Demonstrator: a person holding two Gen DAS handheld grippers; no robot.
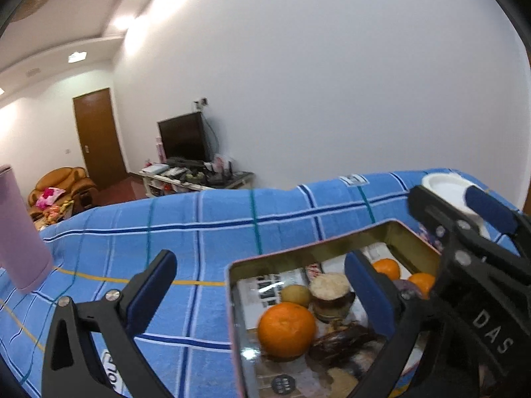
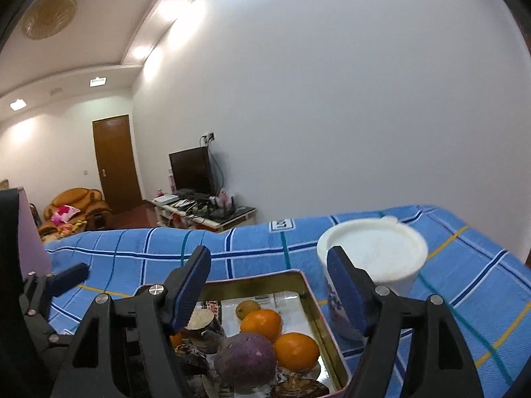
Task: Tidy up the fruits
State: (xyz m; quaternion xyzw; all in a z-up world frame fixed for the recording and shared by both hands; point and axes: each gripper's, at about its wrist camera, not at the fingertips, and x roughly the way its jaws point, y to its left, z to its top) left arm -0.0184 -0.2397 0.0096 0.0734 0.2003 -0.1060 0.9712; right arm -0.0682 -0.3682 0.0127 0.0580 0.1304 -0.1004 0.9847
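A rectangular metal tin (image 1: 332, 243) (image 2: 323, 318) sits on the blue checked cloth and holds mixed produce. In the left wrist view it shows a large orange (image 1: 287, 329), a small yellow-brown fruit (image 1: 295, 294), a cut taro piece (image 1: 332, 293) and two more oranges (image 1: 386, 268). In the right wrist view it shows two oranges (image 2: 262, 324) (image 2: 296, 351), a purple round root (image 2: 245, 360) and a small yellow fruit (image 2: 247, 308). My left gripper (image 1: 262, 290) is open and empty above the tin's left edge. My right gripper (image 2: 268, 288) is open and empty above the tin.
A white bowl (image 2: 373, 253) (image 1: 446, 189) stands on the cloth just right of the tin. A pink cylinder (image 1: 20, 229) stands at the far left. The cloth-covered table (image 1: 215, 232) ends toward a room with a TV stand (image 1: 195, 179) and armchair.
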